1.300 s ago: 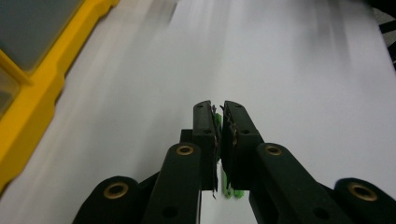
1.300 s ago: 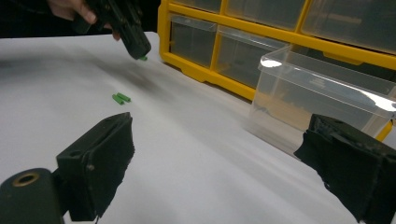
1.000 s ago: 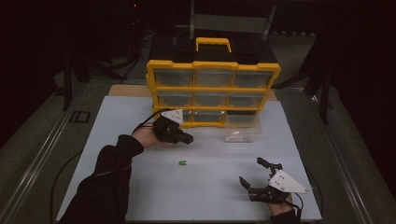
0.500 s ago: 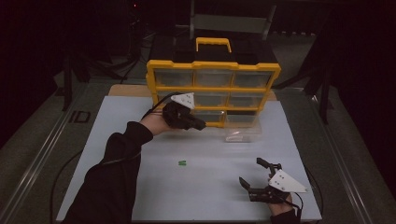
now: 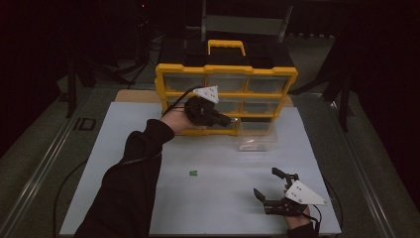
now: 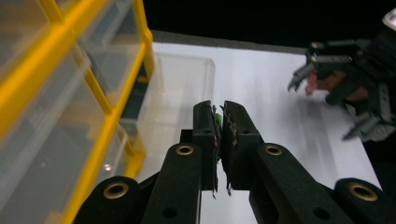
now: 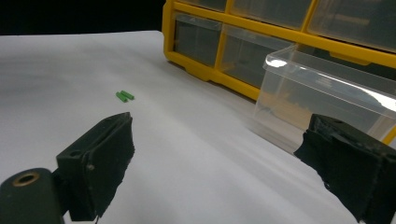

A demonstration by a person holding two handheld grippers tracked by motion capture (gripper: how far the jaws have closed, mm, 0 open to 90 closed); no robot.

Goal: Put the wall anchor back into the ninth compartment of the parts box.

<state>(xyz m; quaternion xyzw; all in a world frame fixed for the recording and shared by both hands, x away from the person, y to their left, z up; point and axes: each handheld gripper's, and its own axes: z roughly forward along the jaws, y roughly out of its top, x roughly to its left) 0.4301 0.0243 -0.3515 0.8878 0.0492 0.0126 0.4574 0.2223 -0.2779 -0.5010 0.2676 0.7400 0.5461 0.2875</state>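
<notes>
Left gripper view: the left hand-held gripper (image 6: 218,122) pinches a small green piece (image 6: 217,119), end-up beside the yellow drawer cabinet (image 6: 88,93); the right hand-held gripper (image 5: 271,187) gapes wide.

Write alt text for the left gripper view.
The left gripper, jaws nearly shut, pinches a small green piece beside a yellow drawer cabinet, with a clear drawer on the white table ahead. The right gripper, open, is at far right.
</notes>
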